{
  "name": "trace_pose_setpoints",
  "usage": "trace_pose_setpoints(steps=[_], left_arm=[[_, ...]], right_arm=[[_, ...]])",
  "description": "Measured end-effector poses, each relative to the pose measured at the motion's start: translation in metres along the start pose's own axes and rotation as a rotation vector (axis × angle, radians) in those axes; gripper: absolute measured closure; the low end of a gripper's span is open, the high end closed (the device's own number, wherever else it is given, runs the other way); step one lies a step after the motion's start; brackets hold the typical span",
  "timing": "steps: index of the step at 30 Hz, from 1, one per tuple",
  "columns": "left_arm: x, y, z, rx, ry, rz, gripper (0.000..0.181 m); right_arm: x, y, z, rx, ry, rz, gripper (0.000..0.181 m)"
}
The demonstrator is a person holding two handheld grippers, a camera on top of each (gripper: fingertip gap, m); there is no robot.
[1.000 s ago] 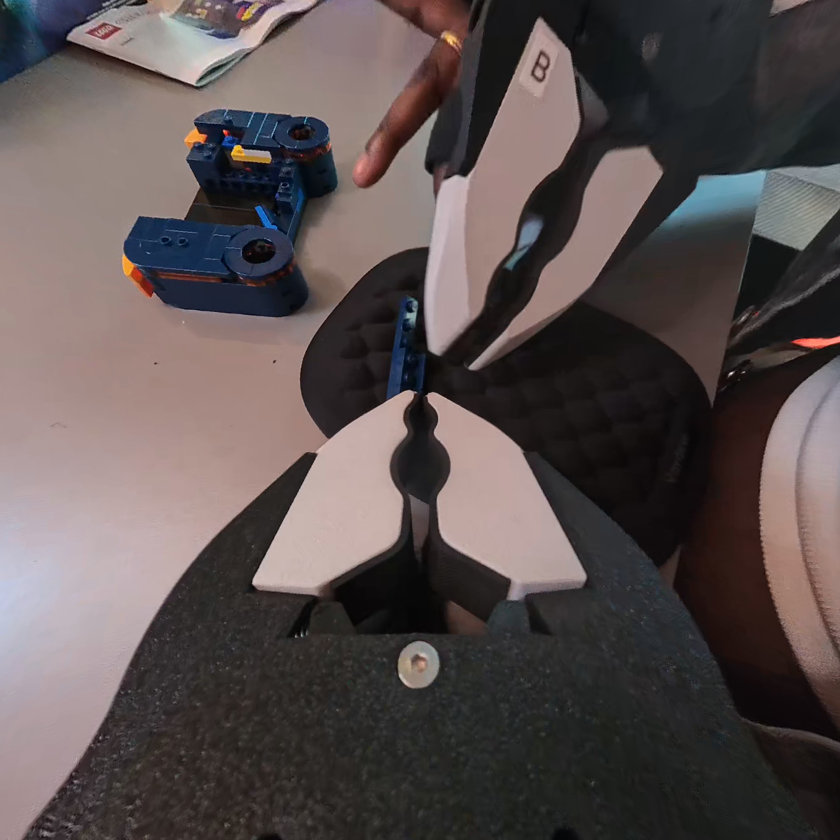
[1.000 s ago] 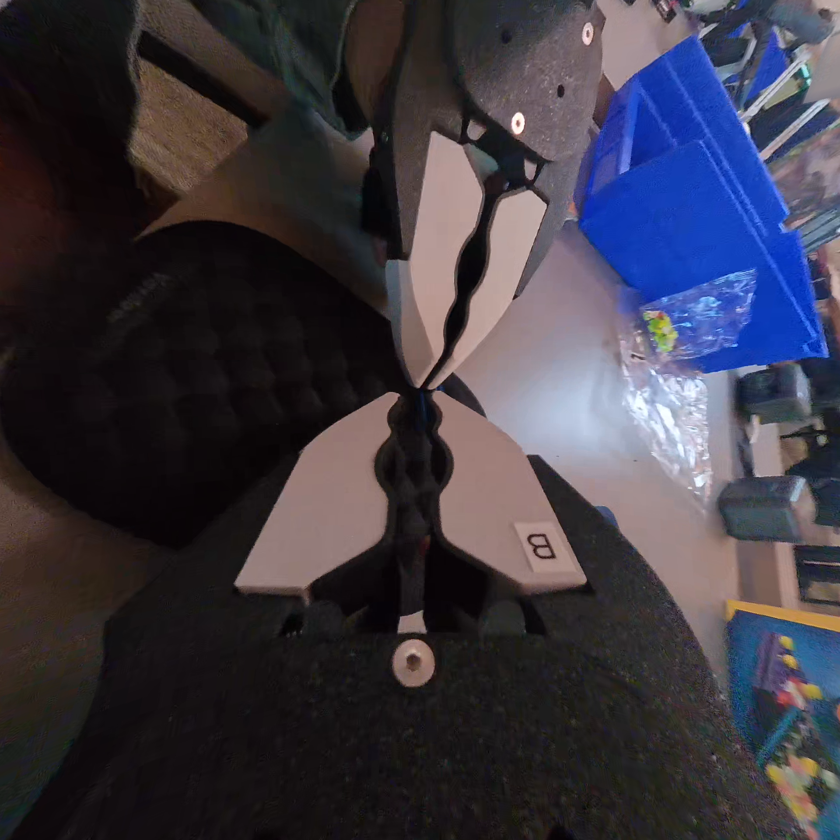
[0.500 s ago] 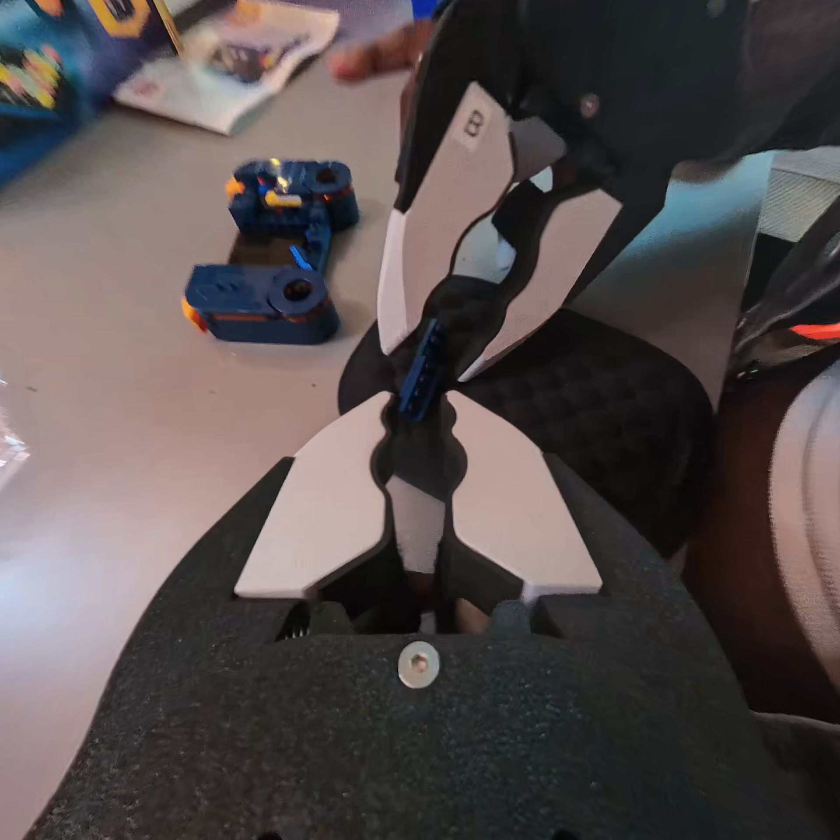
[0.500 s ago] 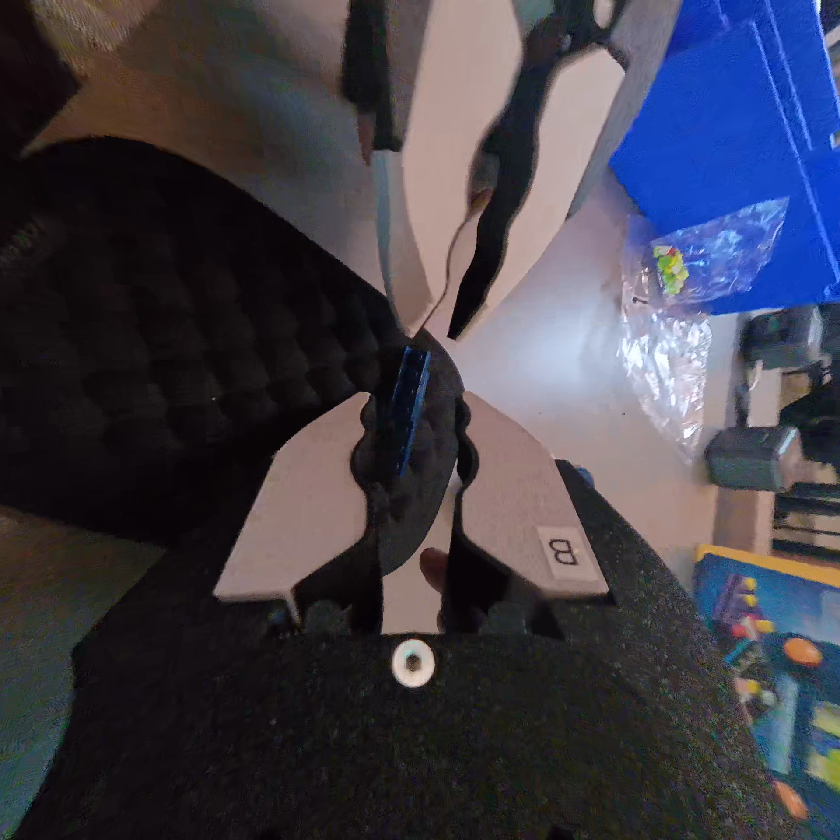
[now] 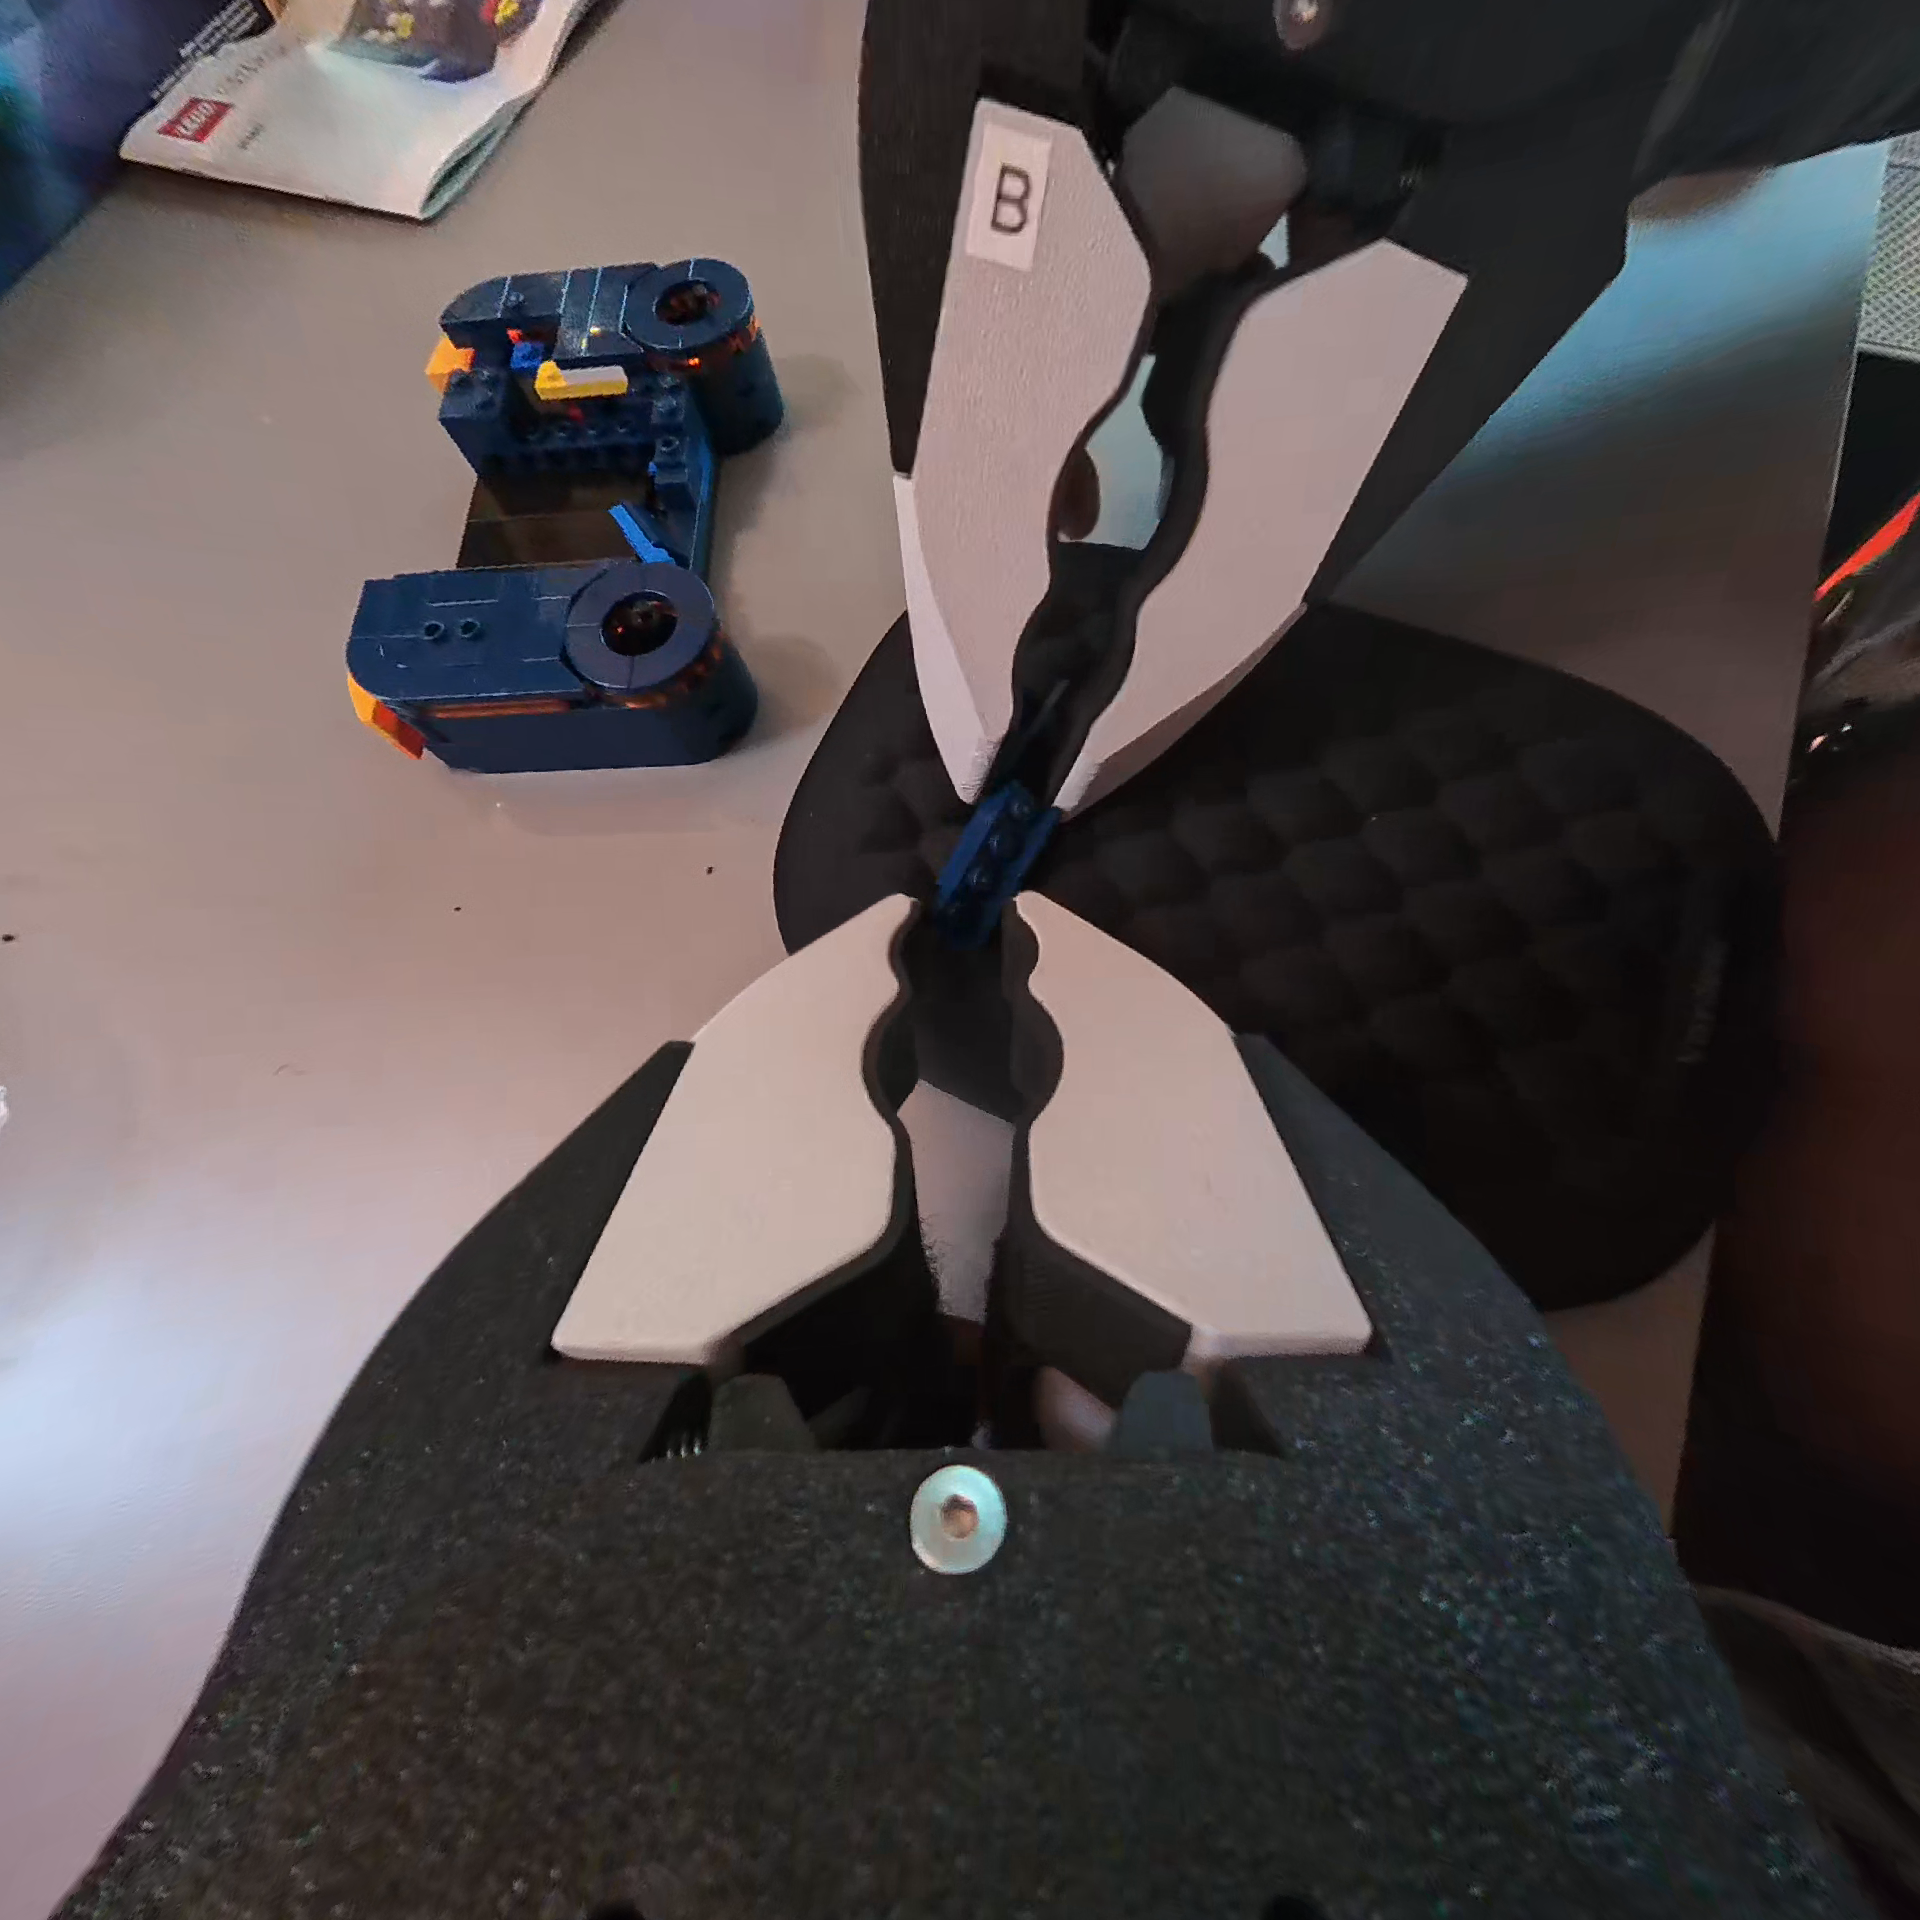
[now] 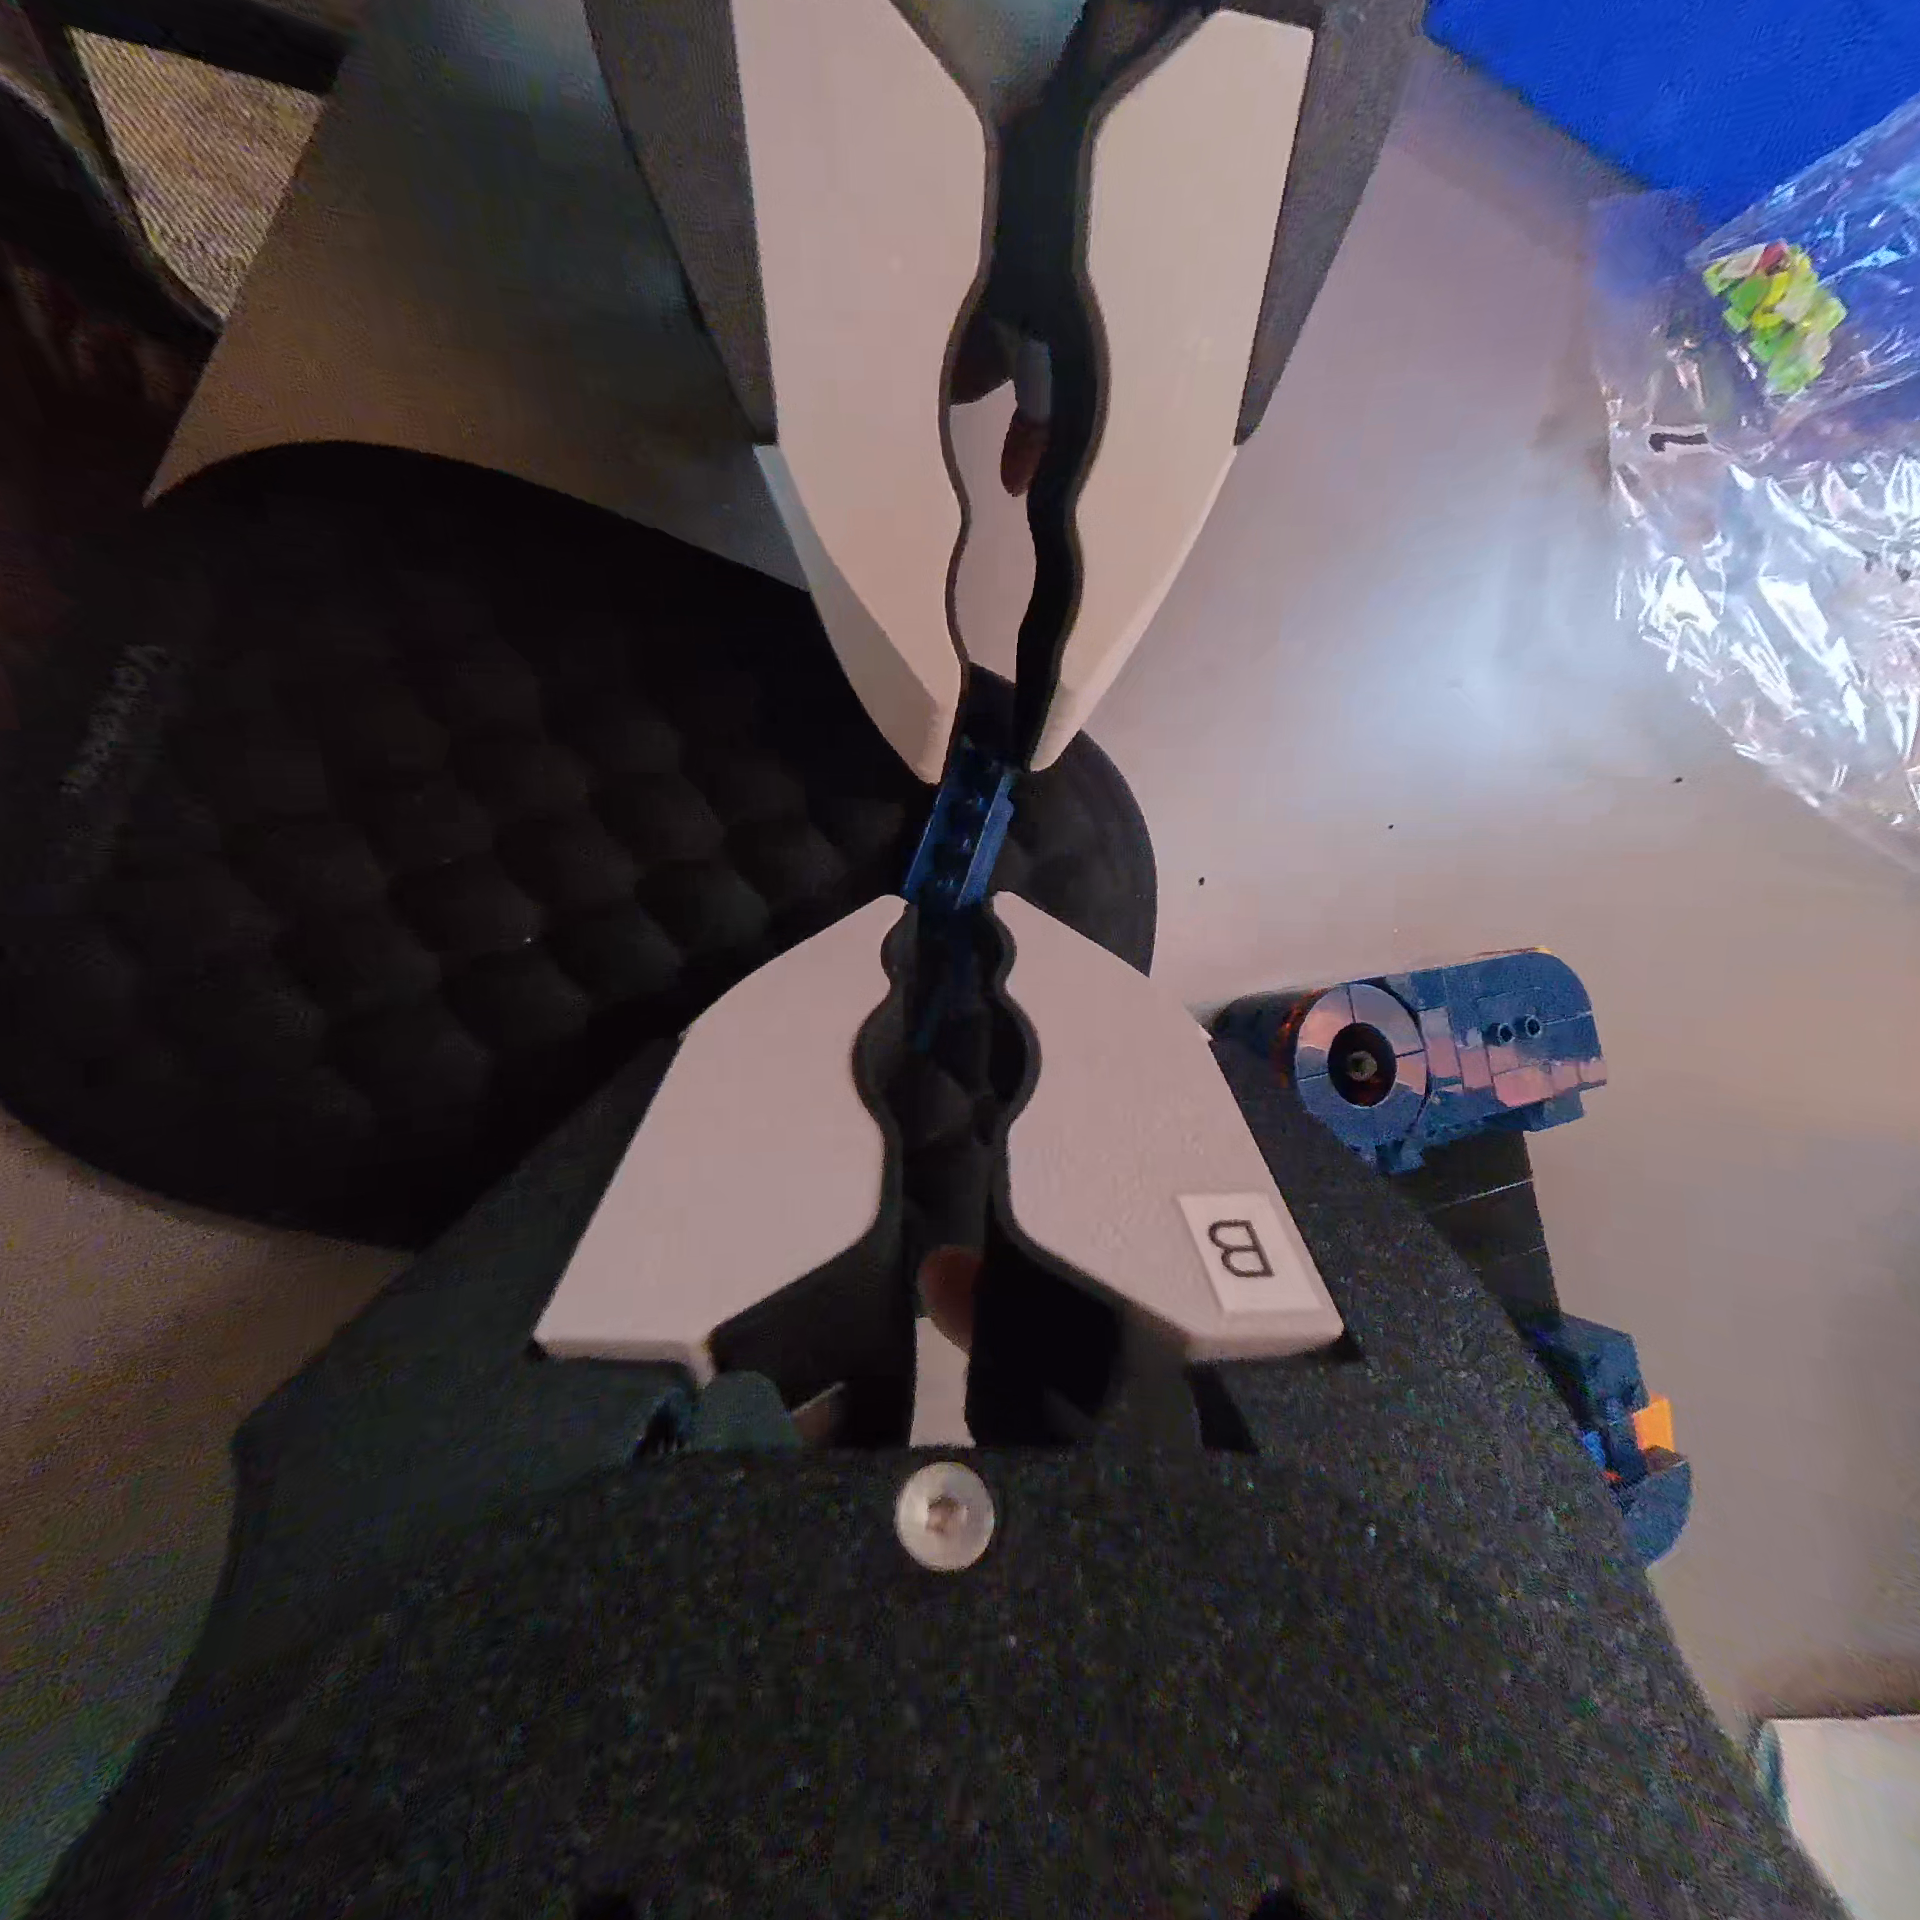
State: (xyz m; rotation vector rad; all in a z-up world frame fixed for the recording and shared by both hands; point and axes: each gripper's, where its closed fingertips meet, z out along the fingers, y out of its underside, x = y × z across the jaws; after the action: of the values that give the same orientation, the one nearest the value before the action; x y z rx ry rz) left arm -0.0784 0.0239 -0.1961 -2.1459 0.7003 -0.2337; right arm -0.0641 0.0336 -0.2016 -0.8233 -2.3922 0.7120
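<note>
A: Gripping one end of a small dark blue brick strip (image 5: pixel 985 868), the left gripper (image 5: pixel 961 914) has its white fingertips closed onto the piece, just past the tips.

B: Confirmed from the right wrist view. The same strip (image 6: pixel 961 842) spans the gap between both claws. The right gripper (image 6: pixel 951 914) is clenched on the near end there, the left gripper (image 6: pixel 982 753) pinching the far end from above. Both tools meet tip to tip.

A: In the left wrist view the right gripper (image 5: pixel 1023 790) comes down from ahead, fingers narrowed onto the strip's upper end. A white label sits on one of its fingers.

B: Directly beneath the tips: a black quilted pad (image 5: pixel 1403 935), dimpled surface, lying on the grey table (image 5: pixel 260 1039). The strip is held above it, not resting.

A: Ahead and left of the left claw, well apart: a dark blue brick model (image 5: pixel 582 520) with orange trim and two round hubs, flat on the table. Beyond that, far left: a printed booklet (image 5: pixel 343 114).

B: From the right claw, the model (image 6: pixel 1455 1060) sits just right of the fingers. Farther right and ahead: clear plastic bags (image 6: pixel 1766 520), one with lime-green pieces (image 6: pixel 1771 301) inside. Beyond, something blue (image 6: pixel 1662 94), mostly cut off.
</note>
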Motion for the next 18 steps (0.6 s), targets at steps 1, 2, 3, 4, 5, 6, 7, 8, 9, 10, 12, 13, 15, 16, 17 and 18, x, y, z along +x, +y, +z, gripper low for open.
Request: trace_pose_setpoints(steps=[1, 2, 3, 4, 5, 6, 7, 8, 9, 10, 12, 13, 15, 16, 17, 18], left_arm=[[0.001, 0.001, -0.001, 0.001, -0.003, 0.004, 0.169], [0.000, 0.001, -0.002, 0.002, -0.018, 0.016, 0.169], [0.000, 0.002, -0.003, 0.000, -0.040, 0.029, 0.170], [0.000, 0.002, -0.003, -0.002, -0.062, 0.046, 0.170], [0.001, 0.001, -0.003, 0.005, -0.089, 0.071, 0.170], [0.004, 0.000, -0.003, 0.019, -0.110, 0.110, 0.170], [0.006, 0.001, -0.002, 0.028, -0.135, 0.150, 0.170], [0.006, 0.001, -0.002, 0.034, -0.168, 0.187, 0.169], [0.007, 0.000, -0.003, 0.046, -0.189, 0.223, 0.169], [0.009, 0.000, -0.004, 0.050, -0.188, 0.235, 0.169], [0.010, 0.000, -0.007, 0.057, -0.155, 0.190, 0.163], [0.011, 0.000, -0.008, 0.058, -0.127, 0.165, 0.164], [0.020, 0.003, -0.008, 0.029, -0.028, 0.141, 0.176], [0.019, 0.004, -0.008, 0.013, -0.021, 0.138, 0.177], [0.019, 0.005, -0.007, 0.003, -0.020, 0.148, 0.177], [0.019, 0.005, -0.007, -0.009, -0.022, 0.160, 0.177]], right_arm=[[0.000, 0.000, -0.001, 0.003, -0.013, 0.041, 0.170], [0.000, -0.001, -0.002, 0.012, -0.032, 0.094, 0.166], [-0.001, -0.002, -0.003, 0.029, -0.056, 0.165, 0.158], [-0.004, -0.002, -0.005, 0.047, -0.099, 0.237, 0.156], [-0.009, -0.002, -0.005, 0.063, -0.151, 0.303, 0.157], [-0.012, -0.002, -0.004, 0.075, -0.184, 0.355, 0.157], [-0.012, -0.003, -0.003, 0.096, -0.194, 0.383, 0.165], [-0.010, -0.001, -0.002, 0.106, -0.188, 0.380, 0.173], [-0.010, 0.000, -0.002, 0.109, -0.184, 0.358, 0.174], [-0.010, 0.000, -0.002, 0.107, -0.176, 0.330, 0.175], [-0.010, -0.001, -0.002, 0.091, -0.137, 0.208, 0.176], [-0.010, -0.001, -0.002, 0.078, -0.103, 0.118, 0.175], [-0.008, -0.003, -0.001, 0.051, -0.033, -0.026, 0.175], [-0.009, -0.003, 0.000, 0.032, -0.019, -0.048, 0.175], [-0.009, -0.002, 0.000, 0.021, -0.007, -0.060, 0.175], [-0.009, -0.002, 0.000, 0.012, 0.001, -0.051, 0.175]])
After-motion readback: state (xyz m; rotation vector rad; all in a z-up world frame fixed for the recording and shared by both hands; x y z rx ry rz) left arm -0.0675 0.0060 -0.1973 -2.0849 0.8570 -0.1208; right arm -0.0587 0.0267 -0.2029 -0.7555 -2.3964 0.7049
